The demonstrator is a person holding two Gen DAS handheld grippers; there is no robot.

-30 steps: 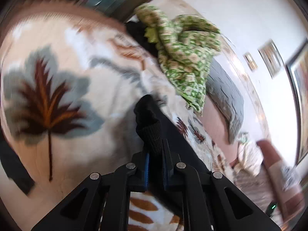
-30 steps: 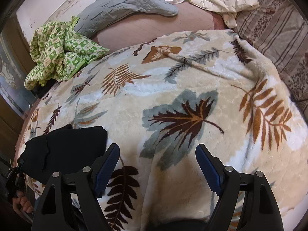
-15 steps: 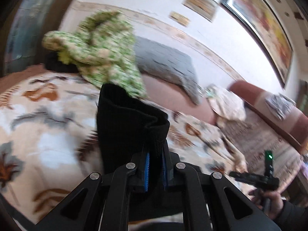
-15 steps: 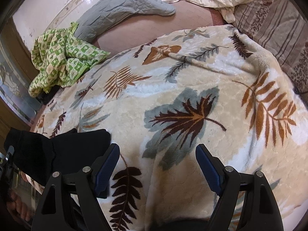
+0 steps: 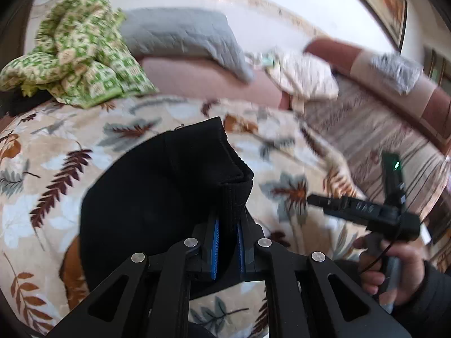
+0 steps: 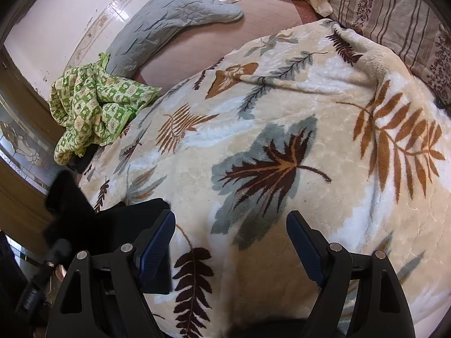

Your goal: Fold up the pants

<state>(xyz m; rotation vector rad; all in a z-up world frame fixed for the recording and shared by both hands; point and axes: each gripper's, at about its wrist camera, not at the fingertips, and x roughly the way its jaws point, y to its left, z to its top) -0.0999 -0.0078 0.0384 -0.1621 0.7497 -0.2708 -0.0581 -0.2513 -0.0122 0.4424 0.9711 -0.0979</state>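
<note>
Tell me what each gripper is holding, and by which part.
Left gripper: black pants, clamped on a ribbed knit edge. Right gripper: open, holding nothing.

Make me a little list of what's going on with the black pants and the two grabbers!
surface: leaf-print blanket on a bed
pants: black pants, partly lifted off the blanket
left gripper: shut on the pants' ribbed cuff
right gripper: open, holding nothing, above the blanket
nearby: green checked quilt, bunched at the blanket's far edge
fold: not finished

Black pants (image 5: 157, 197) lie on a cream blanket (image 6: 282, 118) patterned with brown, rust and grey-blue leaves.
</note>
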